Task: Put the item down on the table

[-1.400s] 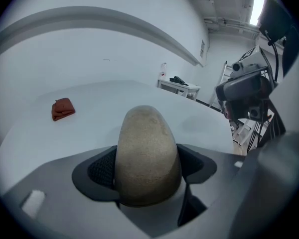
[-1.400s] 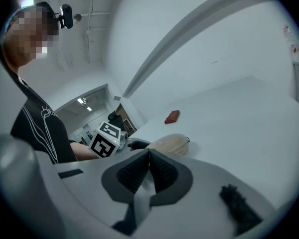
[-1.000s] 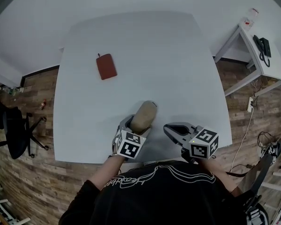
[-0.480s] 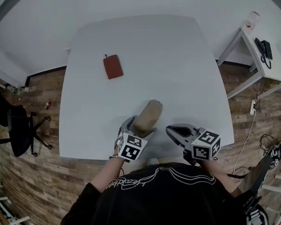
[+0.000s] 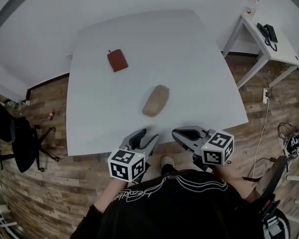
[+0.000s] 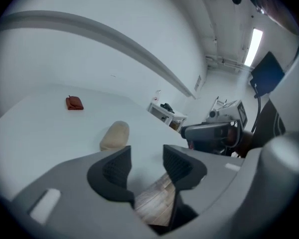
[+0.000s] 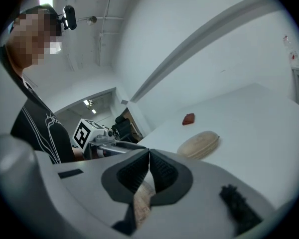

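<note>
The pouch (image 5: pixel 156 100) lies mid-frame on the desk (image 5: pixel 199 73); left tool (image 5: pixel 148 135) empty, jaws closing; right tool (image 5: pixel 176 132) closed, empty.

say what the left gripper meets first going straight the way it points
Probably the tan pouch on the white table. The left gripper, jaws closing with nothing between them, points at it from the near edge; in its own view the pouch sits slightly left, so it might only graze it.

The item (image 5: pixel 156 101) is tan, the pouch (image 5: pixel 117 60) dark red, the table (image 5: pixel 189 68) white, the floor (image 5: pixel 47 151) brown wood-grain.
</note>
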The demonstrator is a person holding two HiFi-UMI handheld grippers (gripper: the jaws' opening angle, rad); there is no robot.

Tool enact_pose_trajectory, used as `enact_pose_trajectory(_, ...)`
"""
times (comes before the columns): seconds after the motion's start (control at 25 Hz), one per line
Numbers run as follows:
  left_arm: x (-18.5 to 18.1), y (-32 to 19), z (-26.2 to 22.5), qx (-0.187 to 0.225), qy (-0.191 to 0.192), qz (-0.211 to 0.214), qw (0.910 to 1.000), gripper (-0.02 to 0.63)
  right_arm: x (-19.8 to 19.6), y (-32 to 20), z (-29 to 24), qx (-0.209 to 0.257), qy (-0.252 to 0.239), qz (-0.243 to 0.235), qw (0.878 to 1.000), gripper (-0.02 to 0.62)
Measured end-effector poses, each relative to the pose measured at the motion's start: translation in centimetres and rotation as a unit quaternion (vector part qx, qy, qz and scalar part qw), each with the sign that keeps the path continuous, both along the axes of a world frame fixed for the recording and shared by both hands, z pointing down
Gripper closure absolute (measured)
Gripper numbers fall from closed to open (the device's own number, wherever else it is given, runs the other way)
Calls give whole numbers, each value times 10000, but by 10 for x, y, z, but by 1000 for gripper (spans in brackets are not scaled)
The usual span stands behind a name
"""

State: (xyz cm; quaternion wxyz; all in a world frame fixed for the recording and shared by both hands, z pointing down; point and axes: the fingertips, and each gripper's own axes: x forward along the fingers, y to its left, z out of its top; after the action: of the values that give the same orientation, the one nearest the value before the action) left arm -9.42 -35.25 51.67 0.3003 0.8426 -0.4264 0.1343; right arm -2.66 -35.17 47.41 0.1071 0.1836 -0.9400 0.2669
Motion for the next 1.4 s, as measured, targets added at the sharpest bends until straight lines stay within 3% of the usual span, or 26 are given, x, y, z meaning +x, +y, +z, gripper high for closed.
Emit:
enact_pose_trajectory(0.08, -2, 34, -17, -8, 341, 34, 9994, 583, -5, 31, -7, 60, -49, 68, 9999, 586)
enact_pose_trajectory(0.12, -1, 52, -26, 6, 481, 153, 9987, 601, -8, 48, -10, 85, -76, 97, 9999, 586)
enact_pose_trajectory(0.2, 4, 87, -42, 148, 564, 470, 9972, 602, -12, 83, -15, 134, -122, 132, 9997, 586)
enact_pose_trajectory(0.32, 7, 137, -58, 503, 272, 718, 9958, 601, -13, 136, -21, 204, -173, 162, 9995, 586)
enact_pose_trajectory(0.68, -6, 228, -90, 890, 239, 662, 9935, 601, -8, 235, -40, 466, -222, 247, 9984, 586)
enact_pose_trajectory(0.96, 1, 255, -96, 1034, 145, 745, 9917, 601, -5, 263, -42, 600, -179, 252, 9977, 586)
enact_pose_trajectory(1.4, 6, 258, -97, 1040, 231, 800, 9911, 601, -2, 264, -42, 652, -153, 250, 9974, 586)
